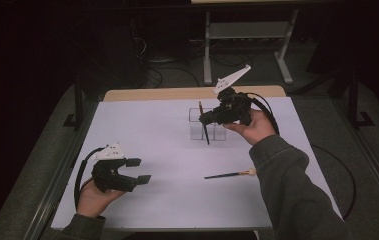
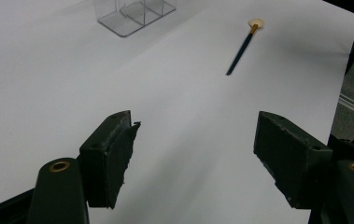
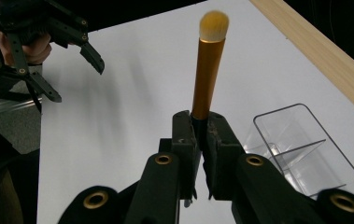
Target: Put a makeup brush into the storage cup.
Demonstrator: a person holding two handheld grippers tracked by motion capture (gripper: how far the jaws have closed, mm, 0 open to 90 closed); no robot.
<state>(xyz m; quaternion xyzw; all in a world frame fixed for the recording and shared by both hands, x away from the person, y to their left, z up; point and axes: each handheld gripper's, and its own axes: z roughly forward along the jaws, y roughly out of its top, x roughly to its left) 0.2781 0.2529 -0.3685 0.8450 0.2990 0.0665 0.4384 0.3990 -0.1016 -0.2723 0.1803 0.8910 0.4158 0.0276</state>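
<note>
- The right claw is clamping a makeup brush by its handle, jaws pressed tight, gold ferrule and pale bristle tip pointing away from the claw.
- In the high view the right claw is holding that brush nearly upright, its long axis steep, just above the clear plastic organiser, which is sitting directly beneath.
- The organiser is showing thin transparent walls and a divider.
- The left claw is resting wide open and holding nothing, low over the white desk.
- A second brush, slim and dark-handled, is lying flat on the desk, nearer the right forearm.
</note>
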